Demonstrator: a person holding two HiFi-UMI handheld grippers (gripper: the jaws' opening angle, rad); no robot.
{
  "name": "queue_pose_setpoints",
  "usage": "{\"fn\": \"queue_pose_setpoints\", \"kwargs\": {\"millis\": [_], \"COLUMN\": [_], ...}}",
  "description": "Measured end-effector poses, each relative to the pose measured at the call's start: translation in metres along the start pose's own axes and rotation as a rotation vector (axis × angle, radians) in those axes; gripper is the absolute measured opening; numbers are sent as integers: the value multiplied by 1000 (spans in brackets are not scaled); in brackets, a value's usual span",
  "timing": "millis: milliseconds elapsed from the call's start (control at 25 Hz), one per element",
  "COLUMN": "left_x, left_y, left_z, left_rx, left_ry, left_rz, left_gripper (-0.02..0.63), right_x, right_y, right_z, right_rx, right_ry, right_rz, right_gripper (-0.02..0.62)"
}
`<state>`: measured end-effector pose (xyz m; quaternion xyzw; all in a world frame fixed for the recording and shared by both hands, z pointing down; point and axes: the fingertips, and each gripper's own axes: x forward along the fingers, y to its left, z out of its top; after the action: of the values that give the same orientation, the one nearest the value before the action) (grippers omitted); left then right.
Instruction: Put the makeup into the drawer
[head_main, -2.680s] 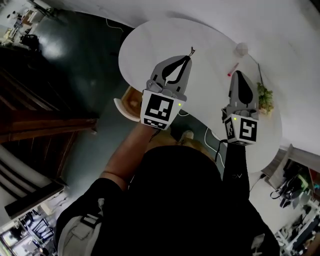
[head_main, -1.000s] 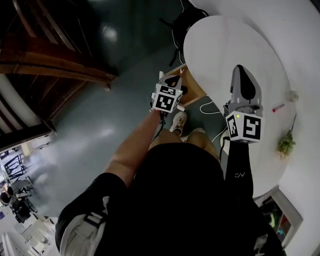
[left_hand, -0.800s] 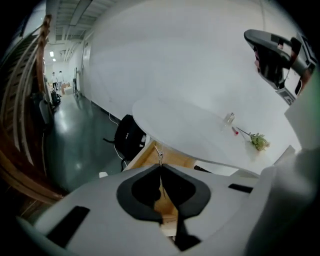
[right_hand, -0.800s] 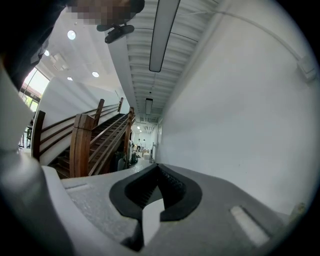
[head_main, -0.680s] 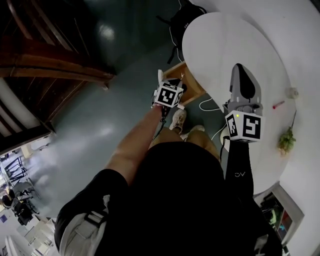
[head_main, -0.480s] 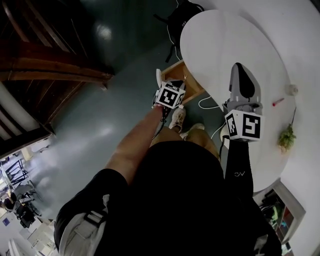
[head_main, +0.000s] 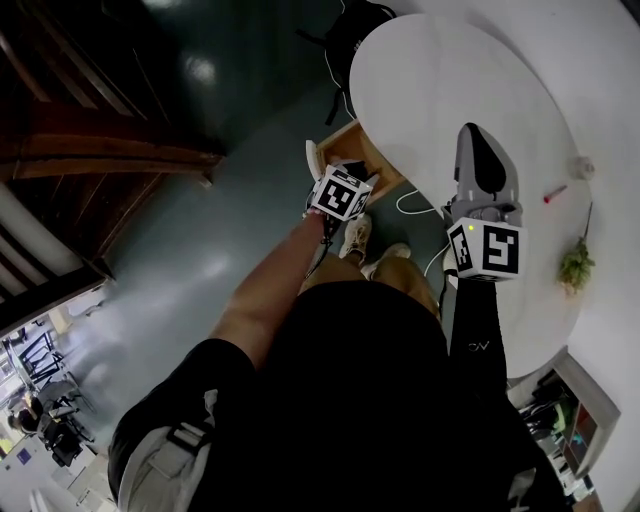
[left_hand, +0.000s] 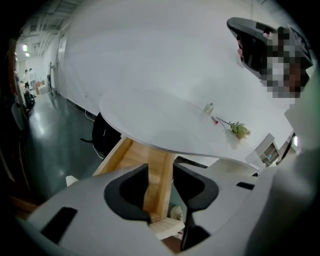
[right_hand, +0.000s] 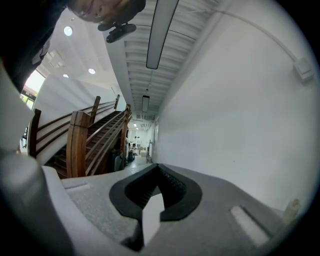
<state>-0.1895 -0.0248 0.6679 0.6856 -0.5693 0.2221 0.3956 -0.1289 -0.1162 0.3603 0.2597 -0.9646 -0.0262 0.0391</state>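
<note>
While the left gripper (left_hand: 160, 171) points down at the open wooden drawer (left_hand: 131, 159) under the white table (head_main: 450, 80), its fingers have just been opening. They now stand apart with nothing between them, and only the drawer's wood shows through the gap. Whether any makeup lies in the drawer below those fingers cannot be told. The right gripper (right_hand: 158, 171) is held level above the table, its fingers closed tip to tip and empty. Off to the right side of the right fingers, well apart from them, a small red makeup stick (head_main: 553, 194) lies on the table. A small clear bottle (head_main: 583, 167) stands just past it, and a green sprig (head_main: 575, 268) lies farther back from the fingertips, near the table's edge.
</note>
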Motion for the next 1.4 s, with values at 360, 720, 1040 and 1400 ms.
{"fn": "queue_pose_setpoints", "kwargs": {"millis": [360, 720, 1040, 1400], "left_x": [-3, -53, -162, -262], "left_y": [6, 19, -18, -65], "left_z": [-2, 73, 204, 277], "left_rx": [23, 93, 274, 387], "left_ry": [5, -224, -619, -917], "left_rz": [25, 132, 185, 213], "left_gripper": [153, 153, 153, 153], "right_x": [2, 4, 5, -12], "right_y": [3, 10, 0, -13], "right_z": [-1, -4, 25, 44], "right_rx": [2, 17, -20, -56], "right_ry": [0, -2, -63, -123], "right_rz": [12, 8, -18, -89], "right_gripper": [3, 3, 4, 3]}}
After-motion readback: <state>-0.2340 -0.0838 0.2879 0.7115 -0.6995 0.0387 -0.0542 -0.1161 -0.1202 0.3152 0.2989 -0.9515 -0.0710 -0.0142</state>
